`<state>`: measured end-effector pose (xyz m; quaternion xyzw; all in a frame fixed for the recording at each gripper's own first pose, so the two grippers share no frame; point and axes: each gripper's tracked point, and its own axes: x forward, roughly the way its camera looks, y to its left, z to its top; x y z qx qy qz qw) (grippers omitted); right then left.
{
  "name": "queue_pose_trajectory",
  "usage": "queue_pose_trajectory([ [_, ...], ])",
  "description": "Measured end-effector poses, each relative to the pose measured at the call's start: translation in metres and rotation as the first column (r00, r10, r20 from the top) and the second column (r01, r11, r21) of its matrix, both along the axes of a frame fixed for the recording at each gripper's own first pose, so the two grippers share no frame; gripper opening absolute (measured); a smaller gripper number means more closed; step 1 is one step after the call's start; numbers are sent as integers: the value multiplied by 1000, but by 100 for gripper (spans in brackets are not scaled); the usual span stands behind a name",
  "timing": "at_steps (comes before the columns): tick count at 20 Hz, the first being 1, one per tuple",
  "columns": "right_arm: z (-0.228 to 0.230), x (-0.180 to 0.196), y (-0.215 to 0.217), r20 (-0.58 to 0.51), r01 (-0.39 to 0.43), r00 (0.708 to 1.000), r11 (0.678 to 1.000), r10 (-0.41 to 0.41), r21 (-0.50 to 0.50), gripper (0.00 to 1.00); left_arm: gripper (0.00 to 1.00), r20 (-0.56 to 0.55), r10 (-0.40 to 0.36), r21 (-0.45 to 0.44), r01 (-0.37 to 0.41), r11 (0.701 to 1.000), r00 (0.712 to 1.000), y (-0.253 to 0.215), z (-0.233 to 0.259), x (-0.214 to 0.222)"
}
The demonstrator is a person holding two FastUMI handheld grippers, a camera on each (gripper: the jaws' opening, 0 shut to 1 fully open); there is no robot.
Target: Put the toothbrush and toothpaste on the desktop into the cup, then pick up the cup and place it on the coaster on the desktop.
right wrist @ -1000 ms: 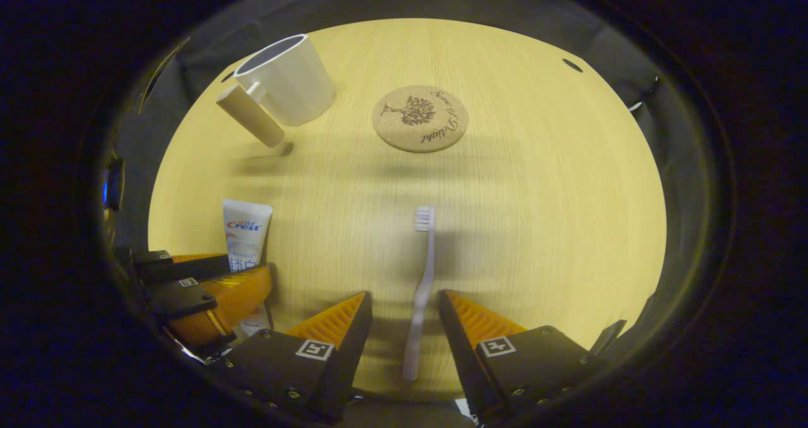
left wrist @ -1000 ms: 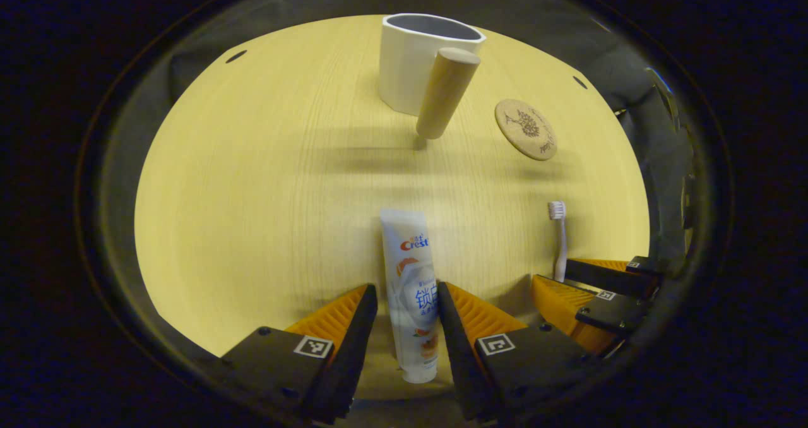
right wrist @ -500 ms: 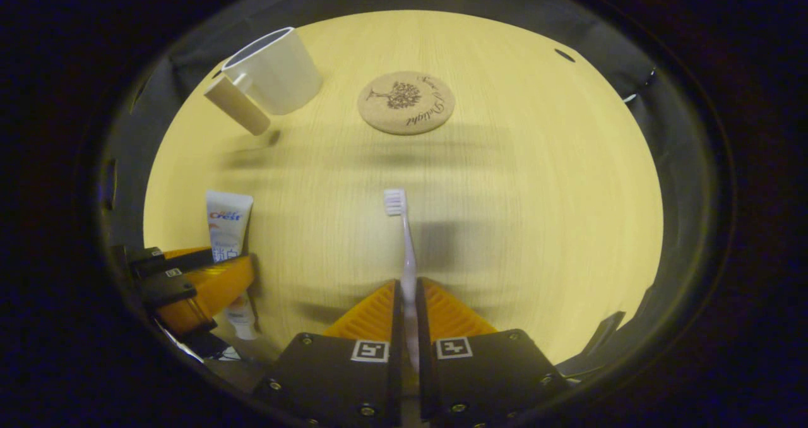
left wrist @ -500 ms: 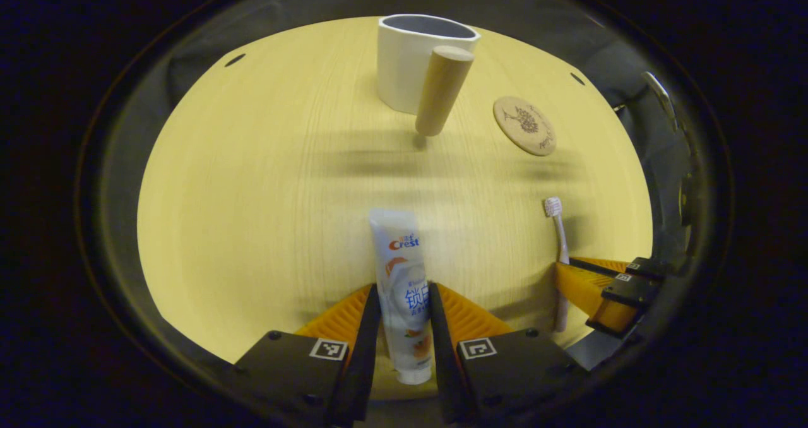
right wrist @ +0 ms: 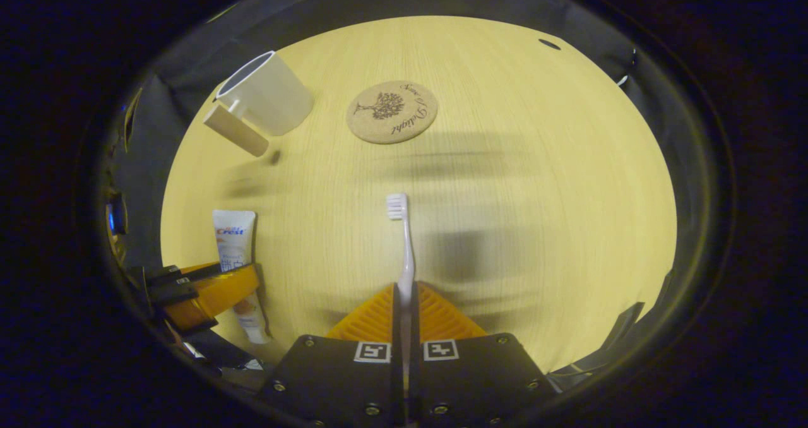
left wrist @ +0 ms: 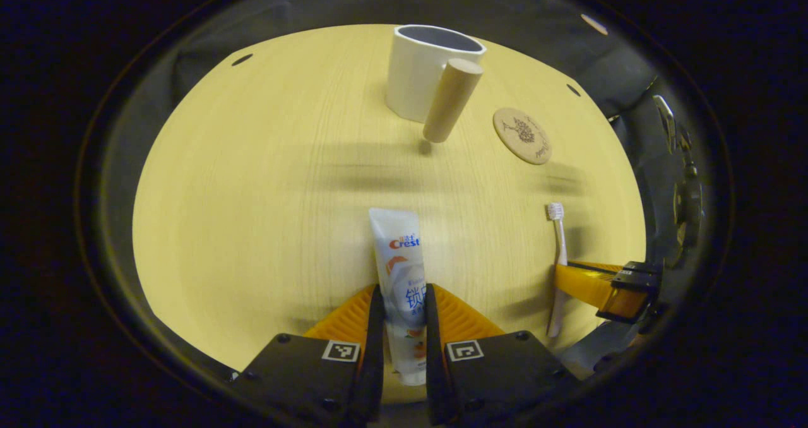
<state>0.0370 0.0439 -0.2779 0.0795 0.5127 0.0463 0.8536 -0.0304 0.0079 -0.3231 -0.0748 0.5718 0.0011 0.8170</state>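
While the cup (left wrist: 421, 68) stood far off beside the coaster (left wrist: 522, 135), the toothpaste (left wrist: 402, 276) was clamped between the left gripper (left wrist: 404, 302) fingers, and the toothbrush (right wrist: 404, 251) was pinched in the right gripper (right wrist: 404, 298).

Cup (right wrist: 268, 93) left of coaster (right wrist: 391, 111), toothpaste (right wrist: 235, 248) left of toothbrush (right wrist: 404, 245), perhaps nearer.

R gripper (right wrist: 404, 302) clamped on toothbrush (right wrist: 404, 245) handle, bristles fwd; coaster (right wrist: 391, 111) ahead, cup (right wrist: 268, 93) far-left.
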Motion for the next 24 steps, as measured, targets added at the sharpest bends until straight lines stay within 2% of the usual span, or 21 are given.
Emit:
queue_pose_trajectory([
  [3, 14, 2, 3, 62, 0, 998, 999, -3, 38, 5, 37, 89, 6, 6, -6, 1000, 996, 4, 16, 10],
  [6, 32, 5, 9, 131, -2, 991, 995, -12, 102, 5, 34, 195, 15, 12, -18, 1000, 981, 9, 41, 24],
  [10, 57, 11, 8, 237, -8, 971, 990, -26, 141, 5, 36, 327, 58, -16, -55, 998, 943, 17, 77, 39],
  [14, 83, 14, 8, 330, -23, 943, 985, -35, 170, 4, 35, 451, 80, -24, -78, 997, 889, 27, 116, 52],
  [16, 97, 16, 6, 383, -35, 923, 986, -30, 162, 4, 34, 511, 92, -37, -85, 996, 855, 39, 133, 63],
  [18, 108, 19, 4, 428, -45, 903, 987, -26, 154, 4, 34, 584, 92, -34, -88, 995, 807, 51, 149, 73],
  [21, 125, 23, 4, 479, -52, 877, 984, -38, 172, 4, 34, 699, 78, -7, -102, 995, 711, 69, 192, 82],
  [24, 135, 24, 3, 510, -53, 859, 983, -44, 174, 4, 34, 780, 92, -21, -120, 993, 619, 74, 240, 93],
])
